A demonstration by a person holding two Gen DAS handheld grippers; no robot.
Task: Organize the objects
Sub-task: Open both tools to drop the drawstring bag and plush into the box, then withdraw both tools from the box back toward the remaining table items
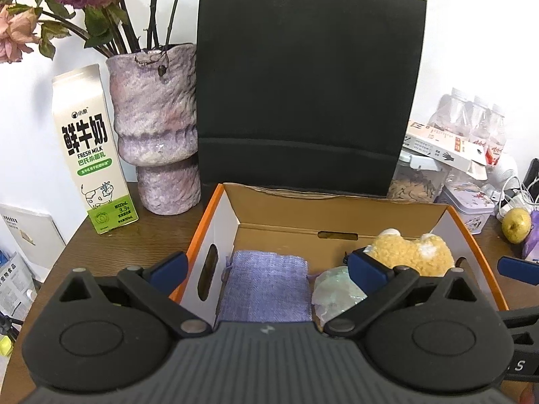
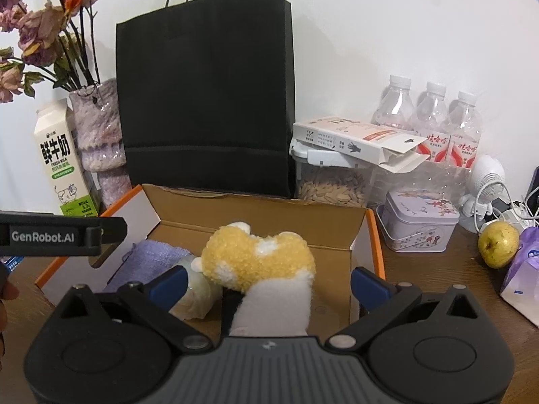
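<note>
An open cardboard box (image 1: 279, 210) with orange edges sits on the brown table; it also shows in the right wrist view (image 2: 256, 208). Inside lie a purple knitted cloth (image 1: 266, 286), a pale crumpled bag (image 1: 333, 294) and a yellow-and-white plush toy (image 1: 409, 252). My left gripper (image 1: 267, 269) is open and empty, its jaws spread over the box's near left part. My right gripper (image 2: 269, 282) is open, with the plush toy (image 2: 259, 259) lying between its jaws in the box, beside the cloth (image 2: 148, 259) and the bag (image 2: 198, 289).
A black paper bag (image 1: 303, 94) stands behind the box. A milk carton (image 1: 91, 148) and a vase with dried flowers (image 1: 155, 128) stand at the back left. At the right are water bottles (image 2: 427, 118), a seed container (image 2: 333, 181), a tin (image 2: 417, 222), a pear (image 2: 498, 244) and a tissue pack (image 2: 522, 269).
</note>
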